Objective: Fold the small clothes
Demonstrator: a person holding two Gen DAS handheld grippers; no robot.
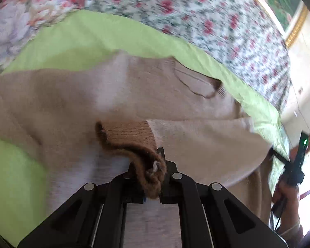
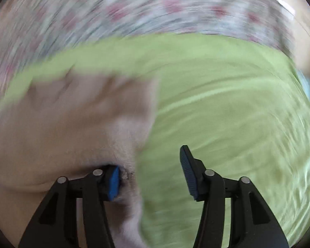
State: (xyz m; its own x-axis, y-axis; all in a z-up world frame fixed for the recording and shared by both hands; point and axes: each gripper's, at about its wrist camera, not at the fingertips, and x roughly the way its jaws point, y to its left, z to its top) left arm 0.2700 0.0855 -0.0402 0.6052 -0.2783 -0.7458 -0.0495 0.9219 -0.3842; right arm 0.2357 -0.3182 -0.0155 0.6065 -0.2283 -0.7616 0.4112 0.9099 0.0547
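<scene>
left tool [image 1: 153,177] clenched on beige sweater [image 1: 76,95] cuff; right tool [image 2: 150,177] released, sweater edge between fingers

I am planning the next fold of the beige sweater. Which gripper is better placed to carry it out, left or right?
Left, probably. The left gripper is already shut on the brown ribbed cuff of the beige knitted sweater; the right gripper is open, holding nothing.
</scene>
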